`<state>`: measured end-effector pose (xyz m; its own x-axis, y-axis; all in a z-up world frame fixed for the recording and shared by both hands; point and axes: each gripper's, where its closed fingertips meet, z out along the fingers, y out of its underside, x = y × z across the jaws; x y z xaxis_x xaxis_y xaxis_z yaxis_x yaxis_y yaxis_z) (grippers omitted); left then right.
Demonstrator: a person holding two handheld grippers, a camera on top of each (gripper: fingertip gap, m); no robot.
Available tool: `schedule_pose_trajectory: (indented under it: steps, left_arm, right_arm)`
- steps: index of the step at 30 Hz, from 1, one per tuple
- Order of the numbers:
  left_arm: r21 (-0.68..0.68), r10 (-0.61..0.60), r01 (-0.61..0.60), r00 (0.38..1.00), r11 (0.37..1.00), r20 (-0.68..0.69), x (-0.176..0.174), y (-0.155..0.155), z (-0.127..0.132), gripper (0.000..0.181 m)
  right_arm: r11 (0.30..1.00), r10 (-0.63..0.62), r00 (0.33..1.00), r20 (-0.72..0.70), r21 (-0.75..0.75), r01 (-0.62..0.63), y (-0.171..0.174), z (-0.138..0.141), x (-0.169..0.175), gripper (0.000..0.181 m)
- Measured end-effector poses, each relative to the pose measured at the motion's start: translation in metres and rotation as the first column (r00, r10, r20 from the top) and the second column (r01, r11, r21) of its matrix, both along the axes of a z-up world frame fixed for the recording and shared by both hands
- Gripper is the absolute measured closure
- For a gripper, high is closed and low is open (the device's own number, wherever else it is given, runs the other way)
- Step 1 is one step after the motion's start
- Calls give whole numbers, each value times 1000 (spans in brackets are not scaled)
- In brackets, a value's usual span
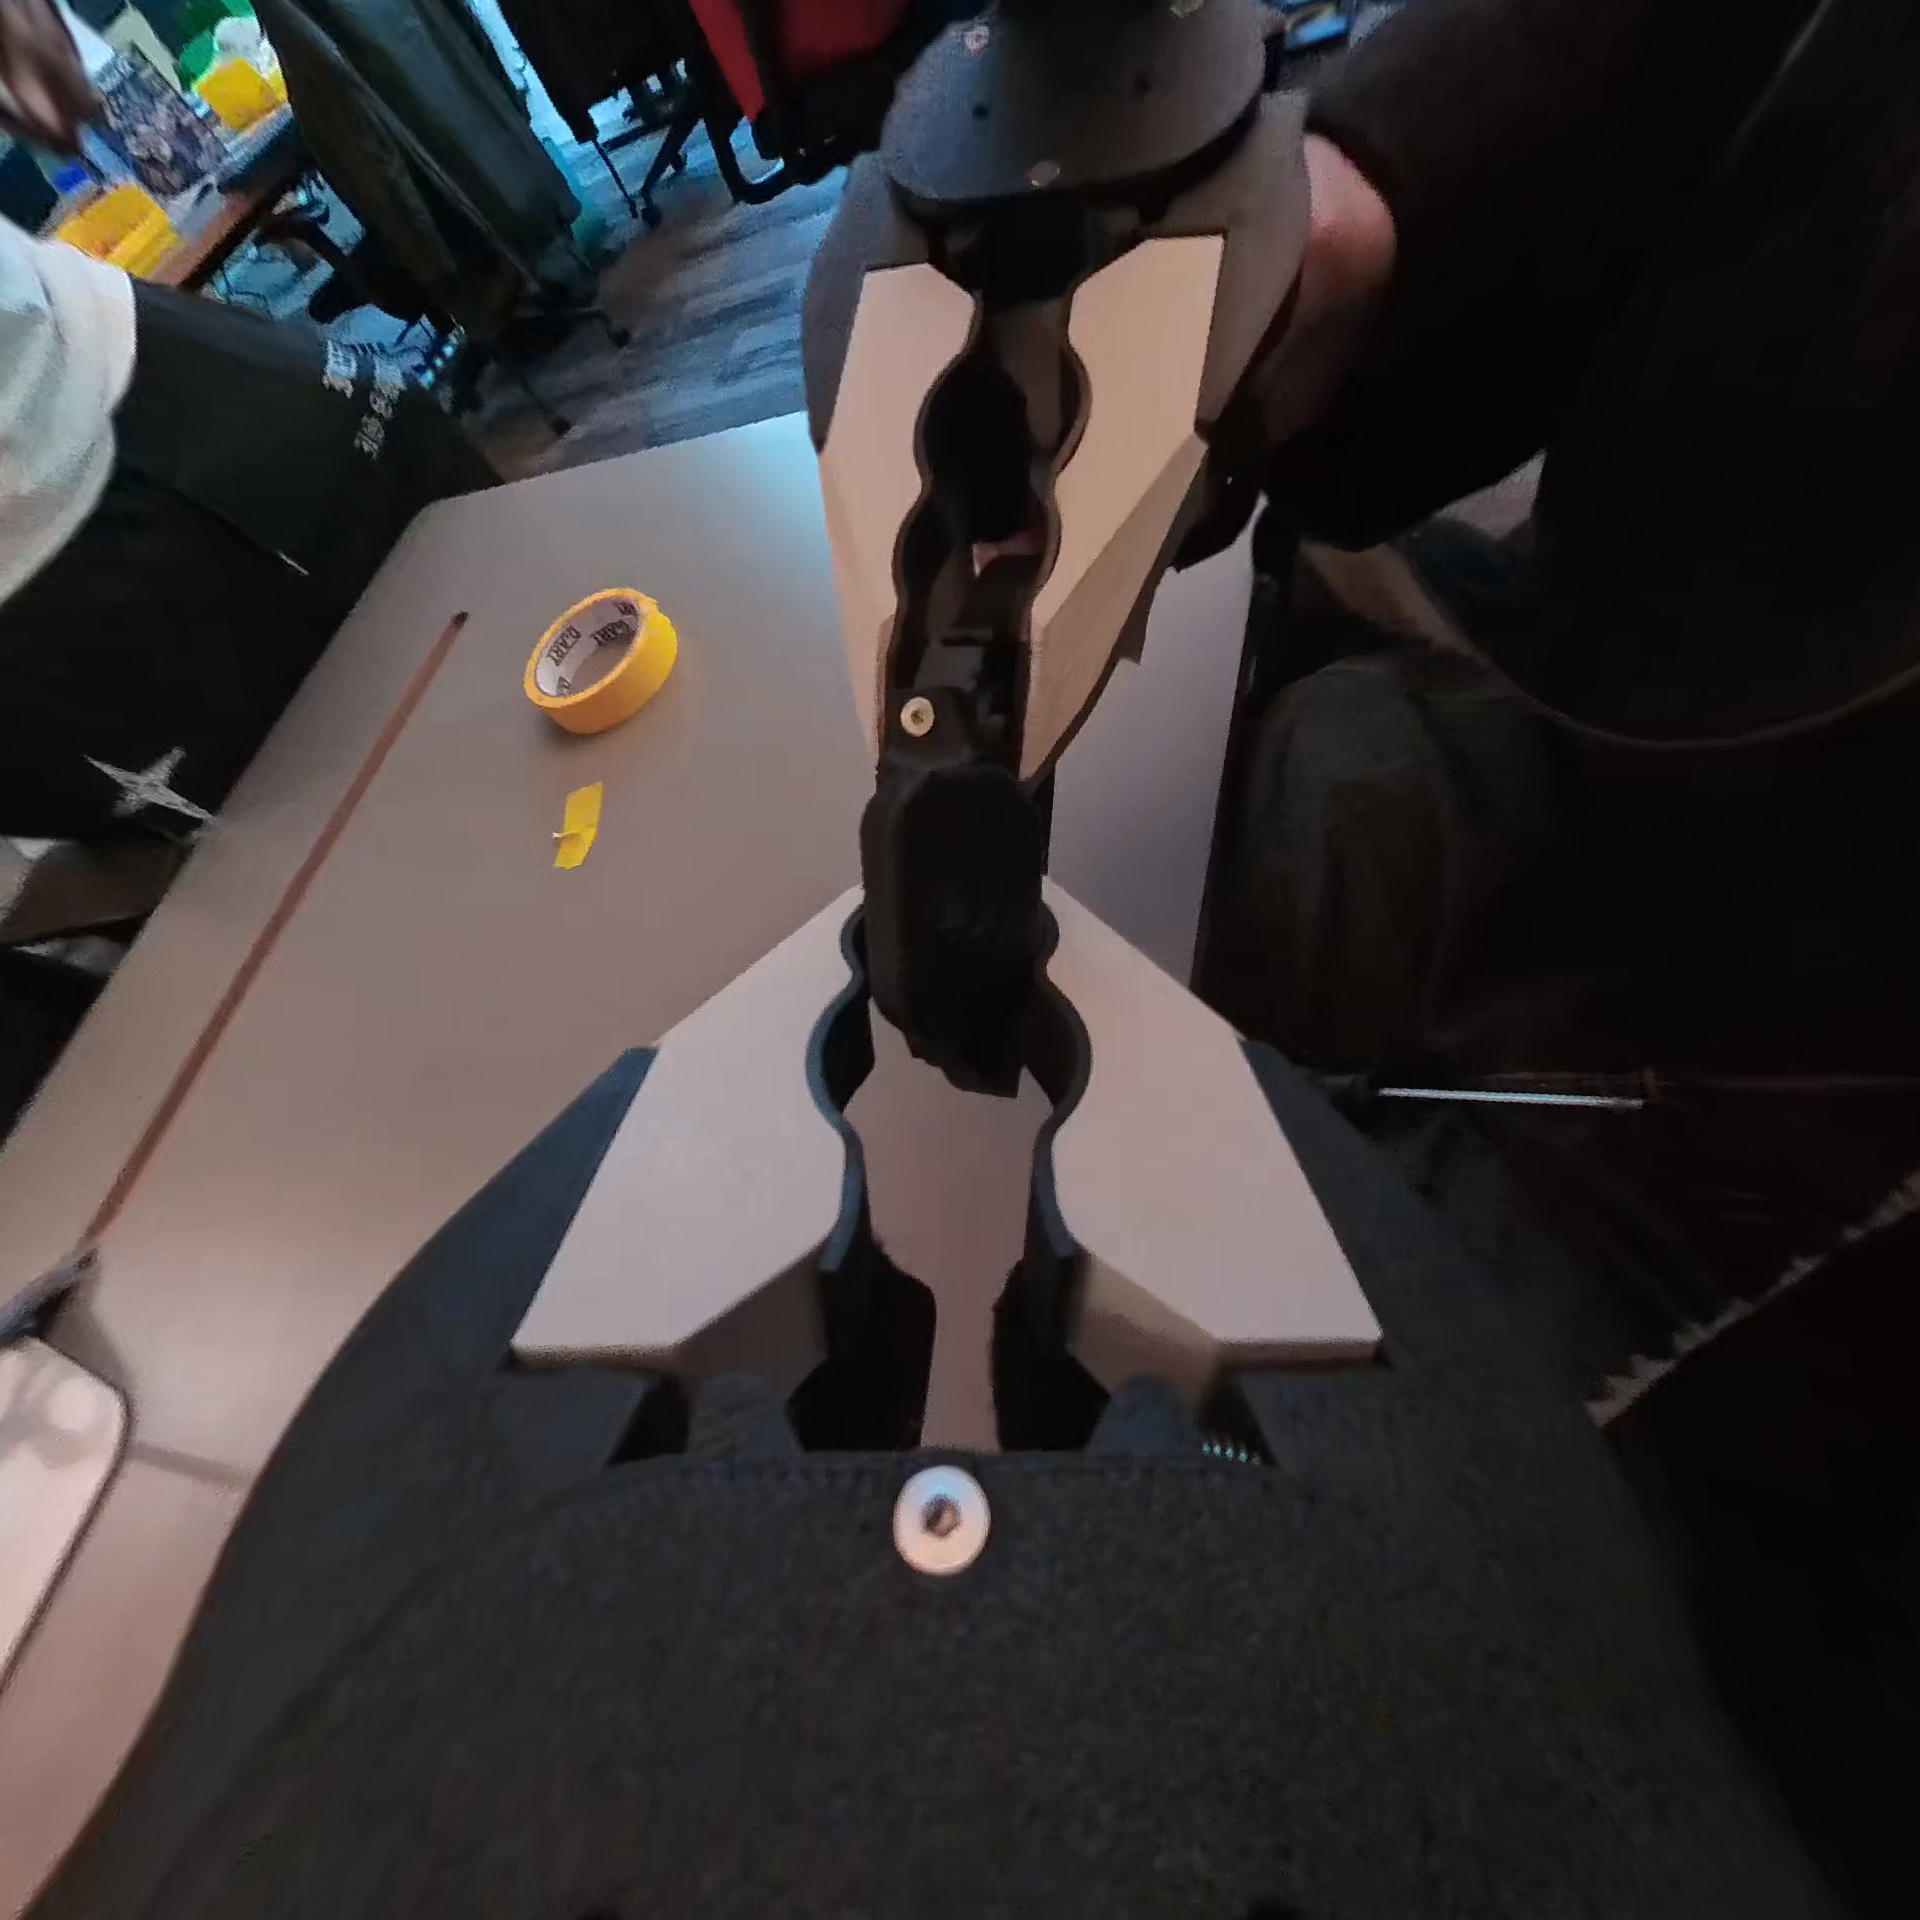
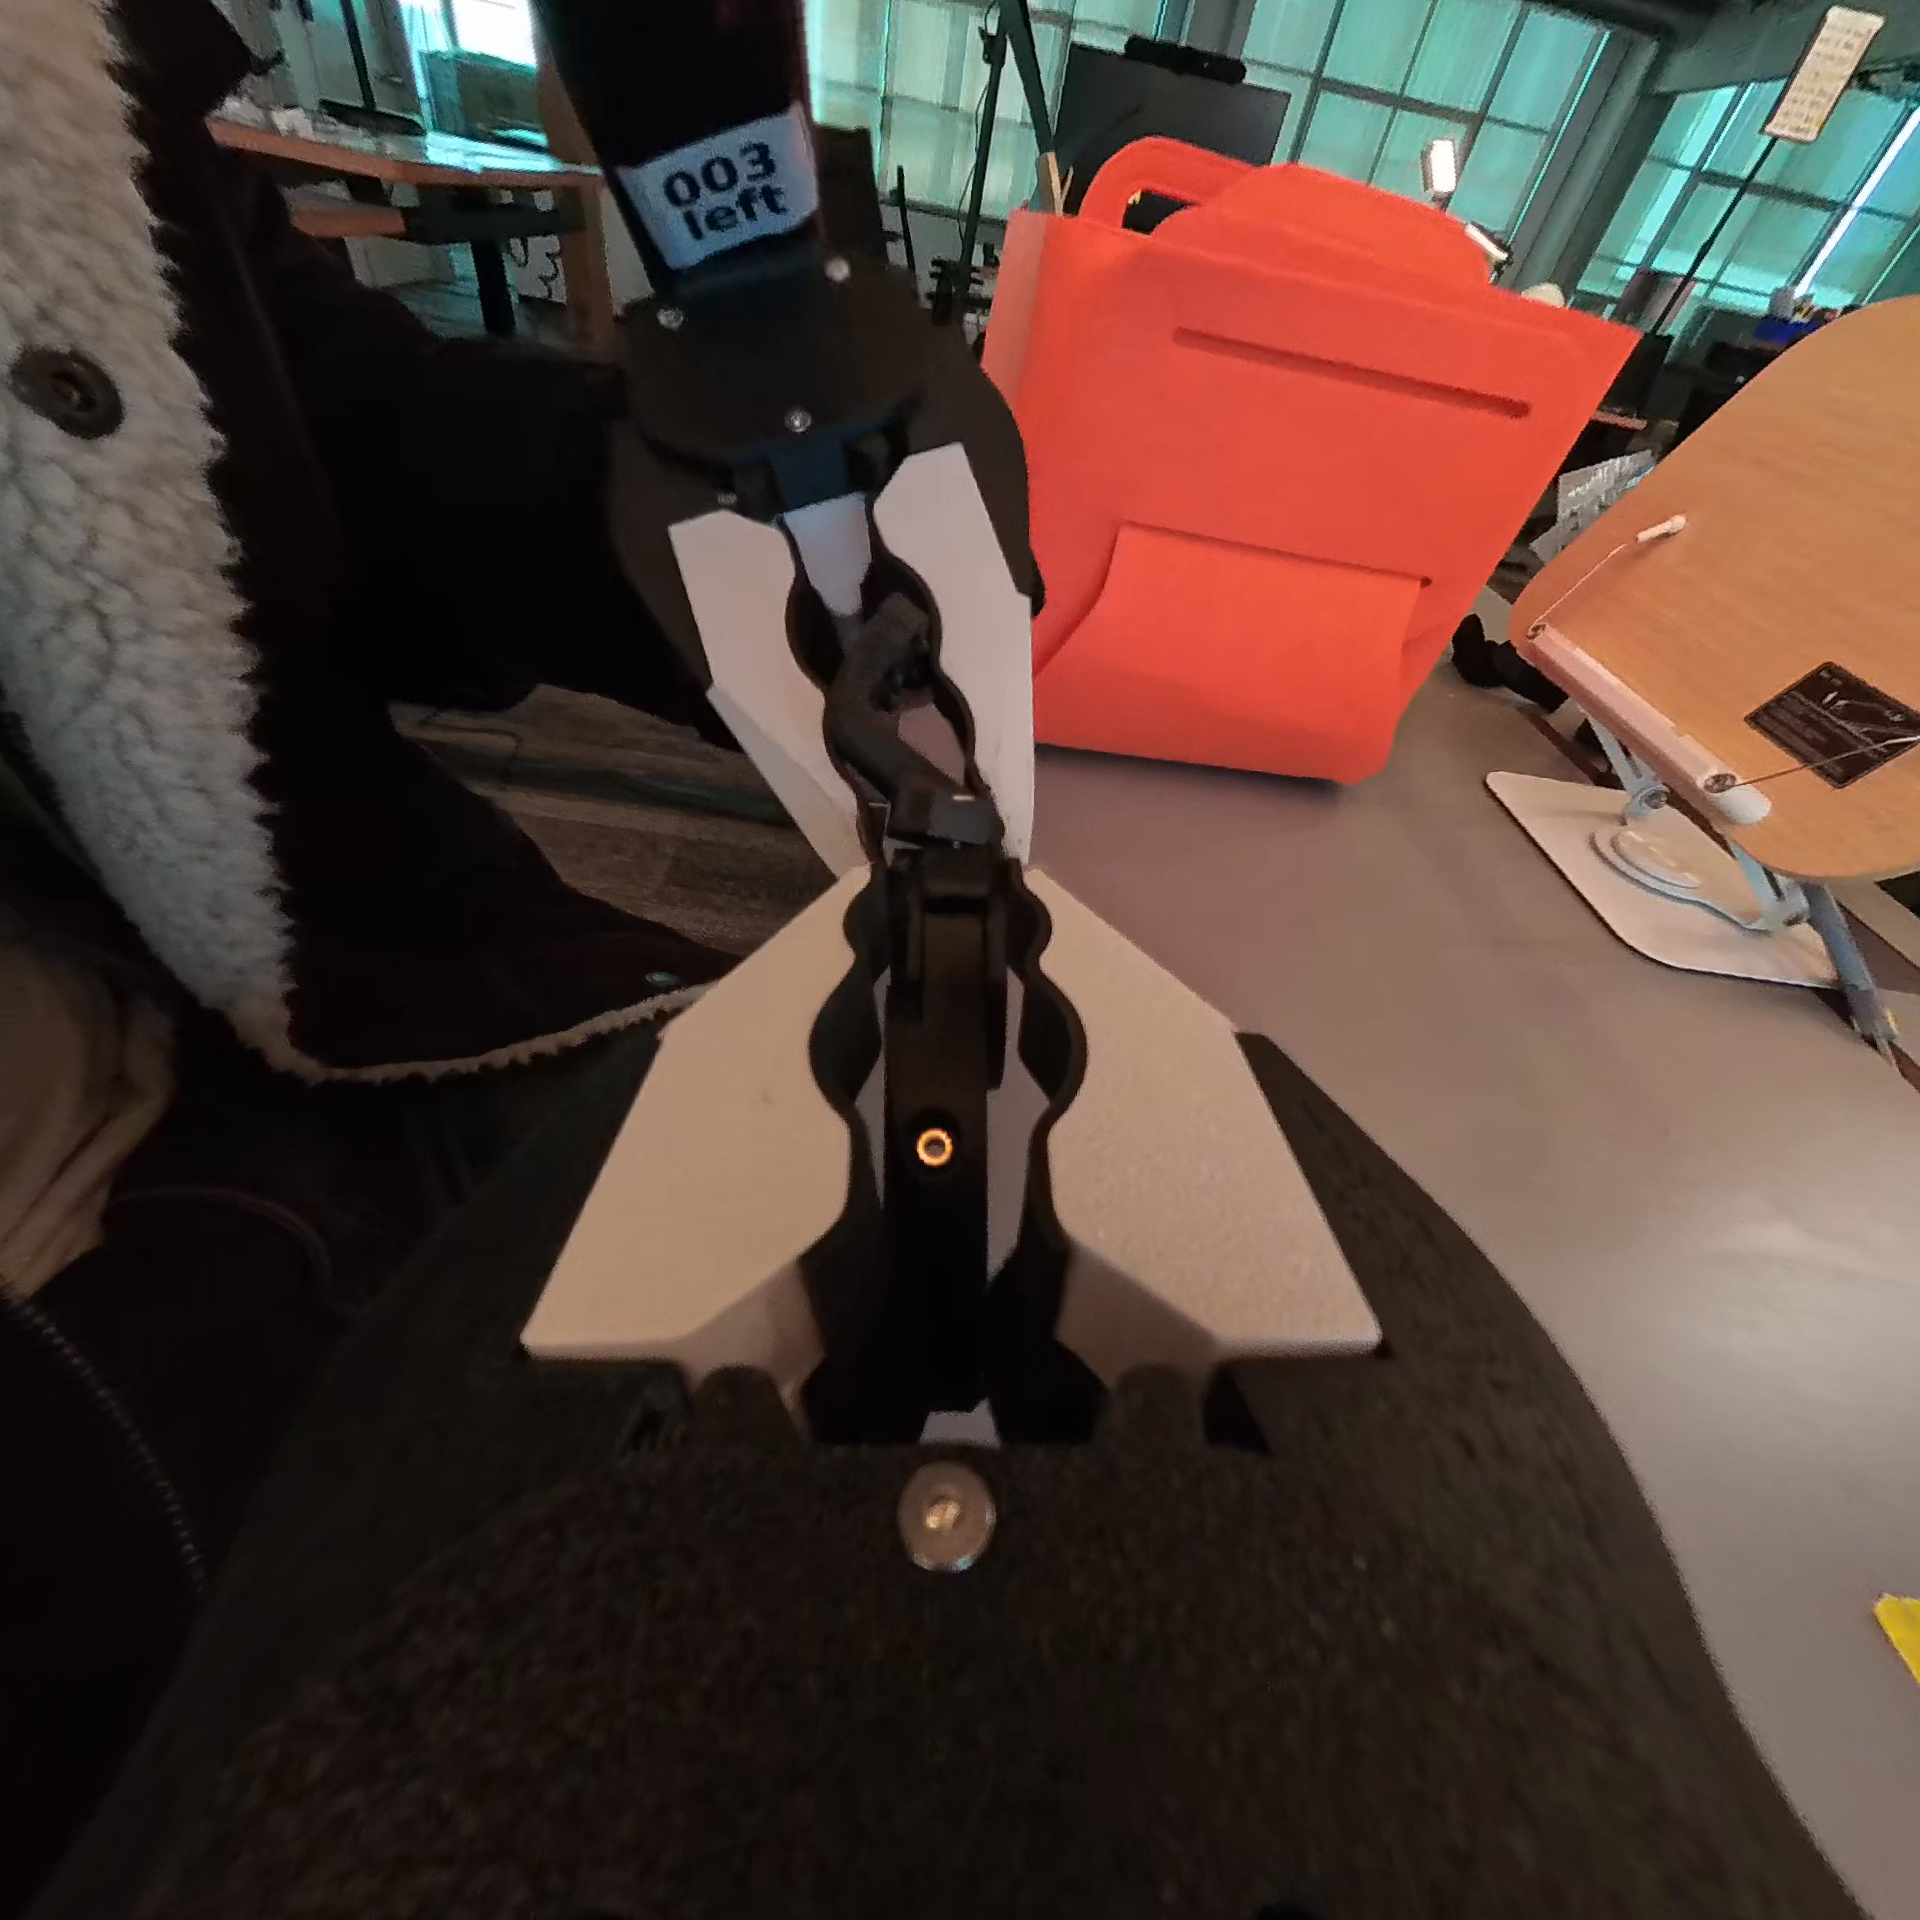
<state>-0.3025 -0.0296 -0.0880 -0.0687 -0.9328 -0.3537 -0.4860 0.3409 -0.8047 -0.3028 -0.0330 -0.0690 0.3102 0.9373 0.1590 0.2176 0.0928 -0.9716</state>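
Observation:
A black plastic part [image 1: 956, 935] spans between my two grippers, which face each other tip to tip above the grey table [image 1: 436, 1039]. My left gripper [image 1: 951, 920] is shut on the part's broad rounded end. My right gripper [image 1: 961, 753] comes from above and is shut on the other end, where a small pale screw shows. In the right wrist view the part [image 2: 935, 1049] sits between my right gripper's fingers [image 2: 940, 883] and shows a brass insert. Its bent far end runs into my left gripper [image 2: 940, 826].
A roll of yellow tape [image 1: 601, 661], a scrap of yellow tape [image 1: 578, 824] and a thin brown rod [image 1: 281, 914] lie on the table. An orange bag [image 2: 1278, 468] and a wooden book stand [image 2: 1766, 623] stand farther off. People in dark clothes are close by. The grippers are tip to tip, or close to it.

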Motion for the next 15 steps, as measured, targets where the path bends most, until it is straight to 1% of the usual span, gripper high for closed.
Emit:
schedule_pose_trajectory:
  steps: [2, 3, 5, 7, 9, 10, 12, 15]
  left_arm:
    - [60, -9, 8, 1000, 998, 6, 0, 1, -1, 157]
    - [64, -15, 13, 1000, 998, 23, 0, 0, 0, 157]
    - [24, -32, 30, 997, 999, 67, -1, -2, 4, 157]
    - [-15, -40, 42, 990, 999, 136, -1, -4, 10, 155]
    - [-51, -15, 22, 989, 998, 147, -3, -1, 7, 146]
    - [-93, -7, 20, 989, 995, 145, -4, 0, 2, 137]
    - [-210, 18, 19, 985, 978, 172, -5, -2, -1, 127]
    - [-370, 52, 49, 965, 928, 259, 0, -9, 5, 126]
  right_arm:
    - [1000, 1, 1000, 7, -3, -1, 0, -3, 0, 161]
    - [1000, 5, 1000, -4, -16, -5, -1, -2, 0, 162]
    - [998, 21, 999, -28, -55, -23, -2, 1, 0, 162]
    - [996, 32, 996, -84, -82, -39, -3, 7, 0, 161]
    - [992, 43, 990, -135, -110, -58, -4, 10, 1, 161]
    - [990, 47, 986, -162, -123, -68, -4, 12, 1, 161]
    - [987, 52, 980, -194, -140, -80, -3, 14, 1, 161]
    - [978, 83, 967, -243, -165, -125, -8, 17, -2, 162]
